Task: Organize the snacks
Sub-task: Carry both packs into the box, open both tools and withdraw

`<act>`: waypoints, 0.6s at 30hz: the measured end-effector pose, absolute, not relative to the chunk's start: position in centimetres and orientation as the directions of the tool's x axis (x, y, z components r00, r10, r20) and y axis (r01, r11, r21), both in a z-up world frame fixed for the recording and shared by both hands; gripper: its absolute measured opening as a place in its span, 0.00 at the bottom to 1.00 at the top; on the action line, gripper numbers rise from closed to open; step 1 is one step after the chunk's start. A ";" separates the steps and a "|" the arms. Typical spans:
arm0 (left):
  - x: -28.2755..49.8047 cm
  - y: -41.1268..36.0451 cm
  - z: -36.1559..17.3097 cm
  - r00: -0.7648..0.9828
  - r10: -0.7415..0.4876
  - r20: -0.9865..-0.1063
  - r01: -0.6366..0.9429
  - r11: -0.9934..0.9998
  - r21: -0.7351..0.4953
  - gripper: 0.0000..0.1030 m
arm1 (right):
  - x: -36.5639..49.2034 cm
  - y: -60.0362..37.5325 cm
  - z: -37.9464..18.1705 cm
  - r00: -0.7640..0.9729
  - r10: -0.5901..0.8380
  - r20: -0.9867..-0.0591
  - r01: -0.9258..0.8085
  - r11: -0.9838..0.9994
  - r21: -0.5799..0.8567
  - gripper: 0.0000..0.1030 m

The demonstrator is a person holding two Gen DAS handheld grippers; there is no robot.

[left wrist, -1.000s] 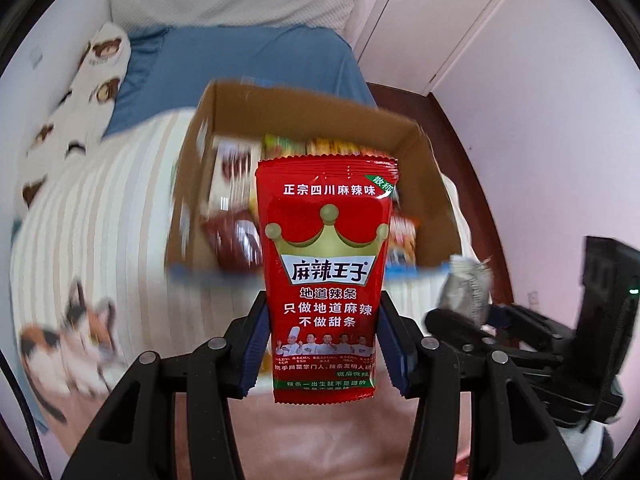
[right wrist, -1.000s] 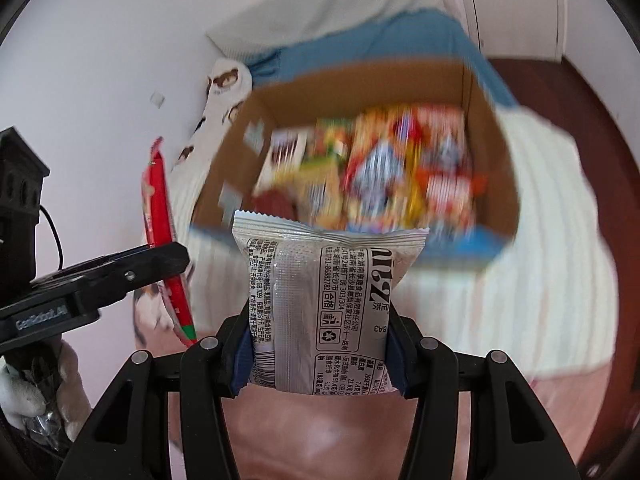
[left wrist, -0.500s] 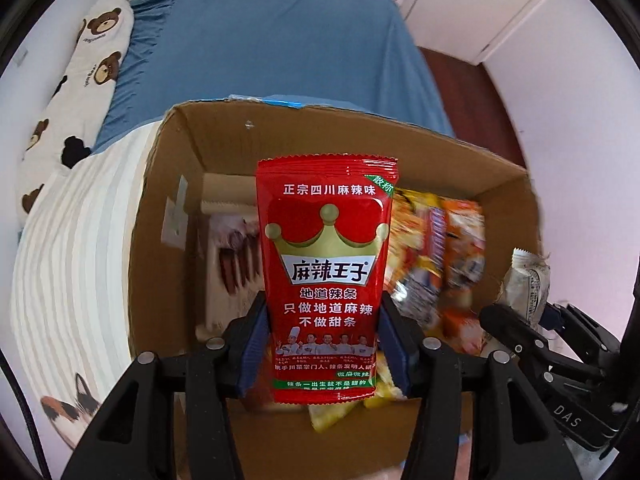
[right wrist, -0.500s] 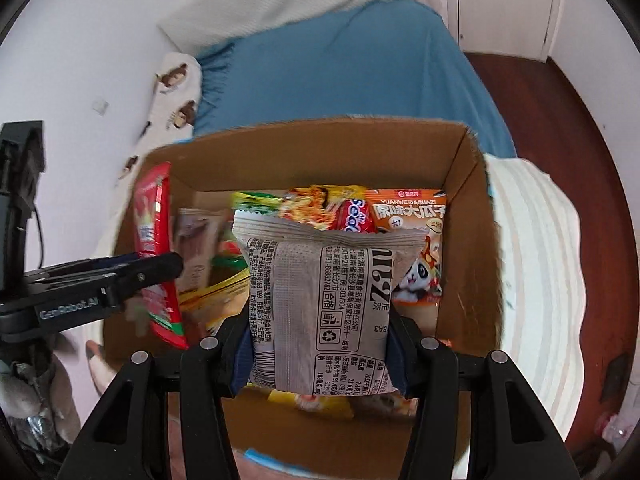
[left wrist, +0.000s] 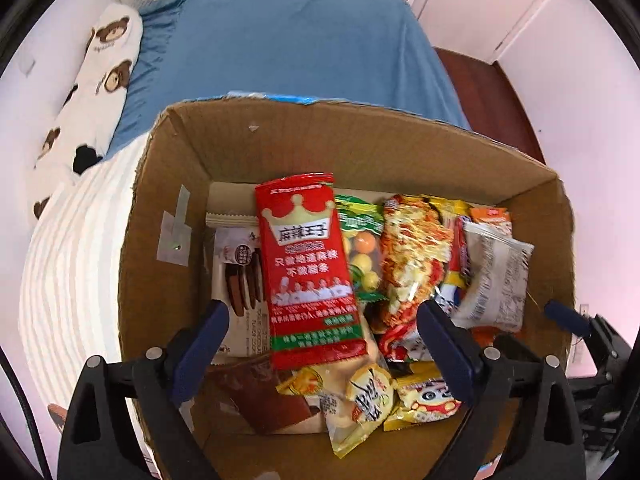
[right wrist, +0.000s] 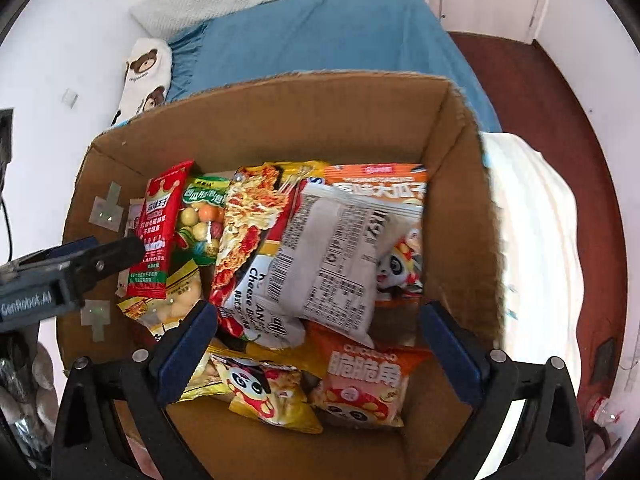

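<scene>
Blue bedding point(left wrist: 304, 52) lay behind the cardboard box point(left wrist: 360, 140). Inside it, both grippers' jaws had just sprung apart: left gripper point(left wrist: 326, 344) freed the red packet point(left wrist: 308, 264), right gripper point(right wrist: 320, 340) the silver packet point(right wrist: 336, 256).

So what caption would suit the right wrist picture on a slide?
Open right gripper above a cardboard box of snacks, its jaws just opened, the grey packet released onto the pile.

Brown cardboard box point(left wrist: 392, 148), inside it a red packet point(left wrist: 310, 268) with gold crown and green strip, a grey-white packet point(right wrist: 336, 256) with black print, behind the box a blue sheet point(left wrist: 288, 48), left of it a white bear-print pillow point(left wrist: 96, 80)
</scene>
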State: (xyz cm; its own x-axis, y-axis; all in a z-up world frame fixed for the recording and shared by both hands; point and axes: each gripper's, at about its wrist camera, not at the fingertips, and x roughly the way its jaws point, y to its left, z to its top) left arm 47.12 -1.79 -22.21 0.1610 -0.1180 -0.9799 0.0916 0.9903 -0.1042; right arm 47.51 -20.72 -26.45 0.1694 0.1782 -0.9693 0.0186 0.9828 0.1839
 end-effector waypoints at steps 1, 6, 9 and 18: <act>46.5 -1.9 -21.8 0.178 -0.113 -0.977 0.098 0.991 -0.096 0.93 | 47.3 -20.8 -26.1 0.177 0.169 -0.970 0.022 0.984 0.176 1.00; 44.3 -2.2 -19.9 0.249 -0.091 -0.964 0.114 0.991 -0.064 0.93 | 45.8 -21.9 -24.2 0.215 0.157 -0.964 0.045 0.984 0.170 1.00; 42.6 -2.3 -18.7 0.284 -0.087 -0.955 0.121 0.991 -0.054 0.93 | 44.8 -21.9 -23.1 0.239 0.142 -0.960 0.043 0.987 0.157 1.00; 37.3 -1.6 -14.6 0.387 -0.113 -0.915 0.106 0.991 -0.077 0.93 | 40.4 -20.3 -18.9 0.342 0.112 -0.933 0.019 0.992 0.126 1.00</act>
